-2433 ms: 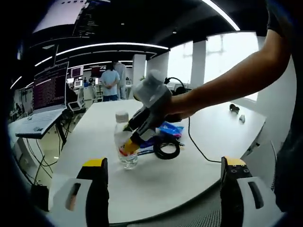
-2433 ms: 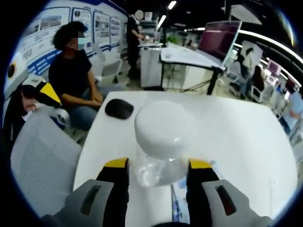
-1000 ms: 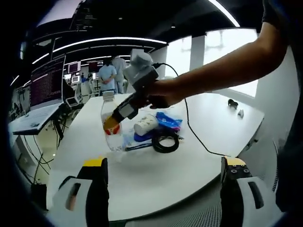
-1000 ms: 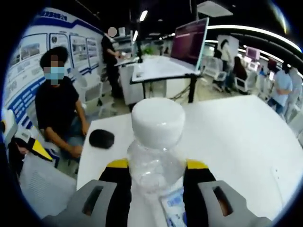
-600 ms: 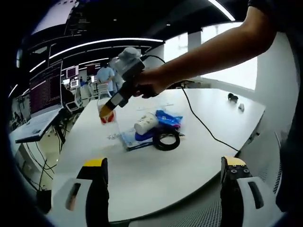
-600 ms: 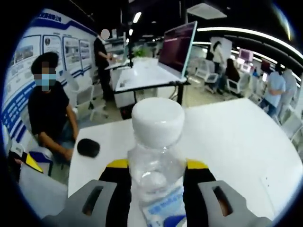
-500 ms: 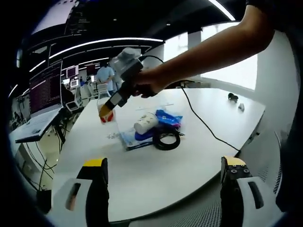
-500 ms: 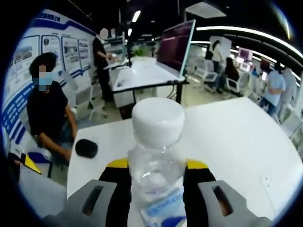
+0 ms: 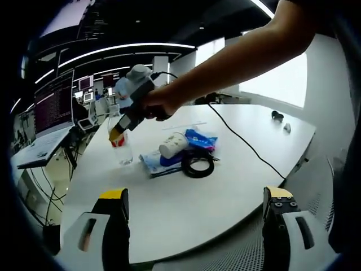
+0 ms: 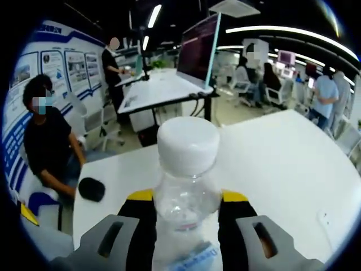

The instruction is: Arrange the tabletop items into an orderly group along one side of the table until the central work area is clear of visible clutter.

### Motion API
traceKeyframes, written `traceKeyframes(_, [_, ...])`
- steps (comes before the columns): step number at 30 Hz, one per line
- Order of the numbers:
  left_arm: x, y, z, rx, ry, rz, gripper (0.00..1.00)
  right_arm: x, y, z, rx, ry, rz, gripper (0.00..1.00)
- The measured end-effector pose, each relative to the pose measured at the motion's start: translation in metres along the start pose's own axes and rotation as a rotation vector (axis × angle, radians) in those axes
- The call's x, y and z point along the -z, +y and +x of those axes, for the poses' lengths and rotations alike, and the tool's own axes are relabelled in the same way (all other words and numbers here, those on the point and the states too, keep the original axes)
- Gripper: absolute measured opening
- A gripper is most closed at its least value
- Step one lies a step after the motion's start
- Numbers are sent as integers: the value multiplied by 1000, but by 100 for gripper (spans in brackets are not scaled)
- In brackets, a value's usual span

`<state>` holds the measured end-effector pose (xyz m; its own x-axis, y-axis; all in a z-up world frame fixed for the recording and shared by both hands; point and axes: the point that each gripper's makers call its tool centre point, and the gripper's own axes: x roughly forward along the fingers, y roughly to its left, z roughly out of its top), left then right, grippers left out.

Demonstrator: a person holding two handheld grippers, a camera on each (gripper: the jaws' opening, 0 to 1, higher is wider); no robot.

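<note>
The right gripper (image 10: 186, 206) clamps the water bottle (image 10: 186, 192) by its neck, base at or just above the table (image 9: 225, 186); early release could topple it; the left gripper (image 9: 194, 206) hovers, jaws wide, empty.

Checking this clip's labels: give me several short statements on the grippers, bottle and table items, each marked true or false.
1. The right gripper is shut on the clear bottle. True.
2. The left gripper holds the black ring. False: its jaws stand open with nothing between them; the black ring lies on the white table.
3. The bottle's cap is off. False: a white cap is on it.
4. A white cup lies on its side beside the ring. True.
5. A black mouse lies on the table. True.
</note>
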<state>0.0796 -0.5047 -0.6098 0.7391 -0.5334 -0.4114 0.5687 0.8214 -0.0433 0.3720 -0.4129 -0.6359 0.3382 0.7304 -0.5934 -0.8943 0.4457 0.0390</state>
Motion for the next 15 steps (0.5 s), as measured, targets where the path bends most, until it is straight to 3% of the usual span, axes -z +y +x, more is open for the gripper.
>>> traceKeyframes(9, [-4, 3, 0, -5, -20, -48, 99, -5, -18, 16, 18, -9, 16, 38])
traceKeyframes(15, [0, -1, 1, 12, 6, -14, 99, -10, -34, 27, 42, -6, 3, 38])
